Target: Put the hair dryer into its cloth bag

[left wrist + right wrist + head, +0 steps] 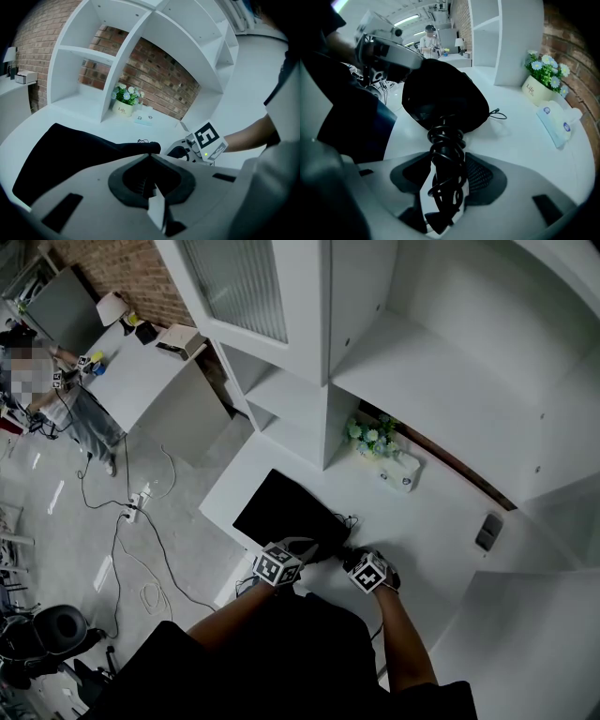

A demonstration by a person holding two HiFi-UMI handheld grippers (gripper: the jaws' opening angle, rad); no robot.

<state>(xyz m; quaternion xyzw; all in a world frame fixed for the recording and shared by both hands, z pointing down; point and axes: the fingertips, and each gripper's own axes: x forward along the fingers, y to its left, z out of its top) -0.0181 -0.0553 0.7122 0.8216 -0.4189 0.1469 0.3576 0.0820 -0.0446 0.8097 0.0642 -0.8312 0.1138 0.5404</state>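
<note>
The black cloth bag (284,506) lies on the white counter (441,521), its mouth towards me. My left gripper (151,155) is shut on the rim of the bag (70,150) and holds it raised. The hair dryer's head is inside the bag (440,93). Its handle, wrapped in coiled black cord (446,152), sticks out between the jaws of my right gripper (447,174). Those jaws stand wide, with gaps beside the handle. In the head view the right gripper (356,561) sits just right of the left gripper (305,549), at the bag's near corner.
A small pot of white flowers (367,437) and a tissue pack (399,472) stand at the back of the counter by the white shelves (309,381). A grey device (487,531) lies to the right. A person (42,381) stands at a far table.
</note>
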